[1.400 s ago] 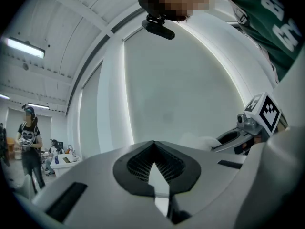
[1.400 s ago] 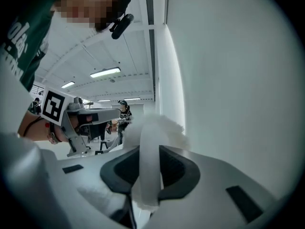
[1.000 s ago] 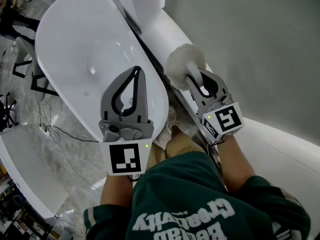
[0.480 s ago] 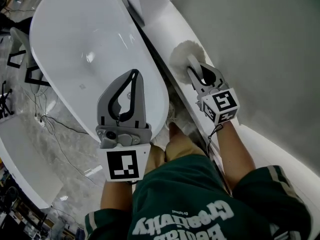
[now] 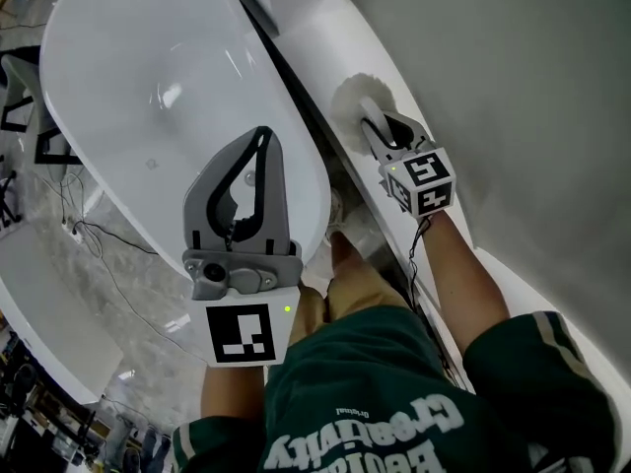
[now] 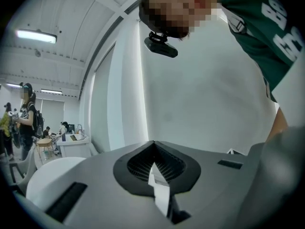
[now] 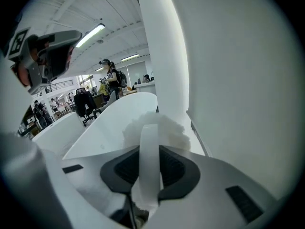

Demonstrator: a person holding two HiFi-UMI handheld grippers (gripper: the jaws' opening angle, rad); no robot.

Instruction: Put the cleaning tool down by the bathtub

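**Right side drops**

Since the earlier frames the right gripper [image 5: 380, 131] has sunk well down, bringing the cleaning tool [image 5: 347, 97] over the white ledge [image 5: 325, 52] just beside the bathtub [image 5: 148, 37]. Its jaws clamp the tool's white handle [image 7: 148, 163] (fluffy head [image 7: 159, 128] forward; contact with the ledge unclear). The left gripper [image 5: 261, 136], clenched and empty, hangs over the bathtub.

This was a big open-plan lab or studio hall rather than a home bathroom. The freestanding white bathtub [image 5: 148, 87] stood as a mock-up against a plain white partition [image 5: 513, 87], with loose cables [image 5: 104, 249] trailing over the marbled floor [image 5: 158, 353]. Beyond it, strip lights [image 6: 35, 36] ran along a high ceiling, and people [image 7: 110, 78] stood among desks [image 6: 71, 144] and office chairs [image 7: 85, 101].
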